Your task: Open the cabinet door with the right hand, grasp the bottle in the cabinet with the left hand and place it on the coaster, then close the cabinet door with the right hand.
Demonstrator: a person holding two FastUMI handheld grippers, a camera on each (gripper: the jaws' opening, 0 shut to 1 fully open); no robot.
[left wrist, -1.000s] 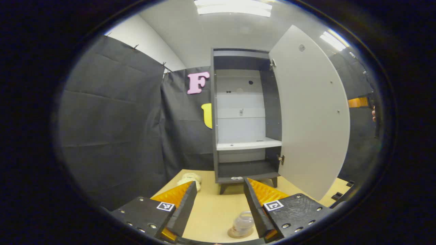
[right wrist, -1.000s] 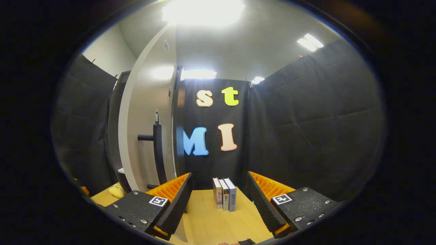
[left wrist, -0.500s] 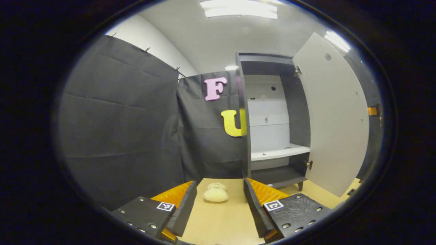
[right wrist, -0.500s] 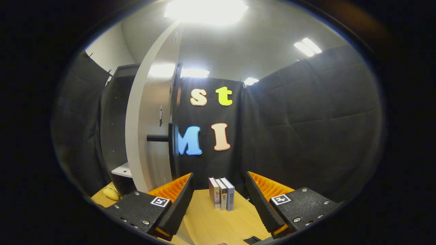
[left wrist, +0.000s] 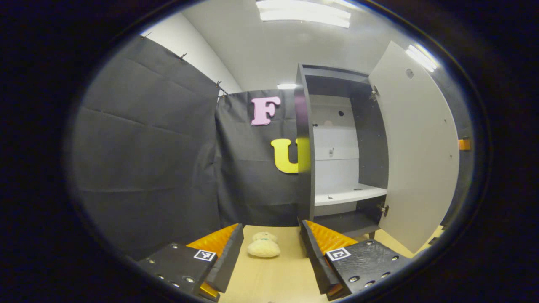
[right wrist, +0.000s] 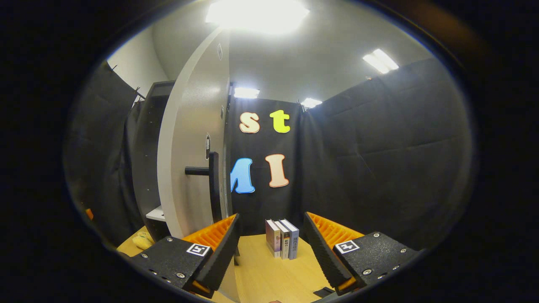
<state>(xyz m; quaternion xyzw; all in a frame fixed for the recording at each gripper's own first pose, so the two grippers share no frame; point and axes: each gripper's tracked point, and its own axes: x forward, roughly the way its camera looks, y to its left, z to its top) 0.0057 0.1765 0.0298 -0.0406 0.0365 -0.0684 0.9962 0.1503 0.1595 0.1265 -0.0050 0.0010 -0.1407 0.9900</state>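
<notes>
Left gripper (left wrist: 269,248): jaws spread wide, nothing between them. It hangs over the pale wooden tabletop (left wrist: 273,280). A small cream plush toy (left wrist: 263,247) lies on the table ahead, framed between the fingers but apart from them.

Right gripper (right wrist: 269,248): jaws likewise wide apart and empty, above the same table. A short row of upright books (right wrist: 283,244) stands beyond the fingertips against the booth wall.

Cabinet: the tall dark-grey cabinet (left wrist: 332,147) stands open in the left gripper view, its pale grey door (left wrist: 417,143) swung out to the right. White shelf (left wrist: 349,194) and dark bottom compartment look bare from this angle, so I judge the bottle is out already and closing the door is the step left. In the right gripper view the door's outer face carries a black bar handle (right wrist: 212,185) on a short post, just left of and above the right gripper's left finger, not touched.

Handling, judged: the door is a stiff, light panel on hinges. Take hold across the vertical bar near its middle. It is thin and smooth and could slip.

Hard to make out: where bottle and coaster now sit cannot be told here. The bottom compartment's floor is partly cut off by the left gripper's right finger. The handle's lower end is hidden behind the right gripper's left finger.
</notes>
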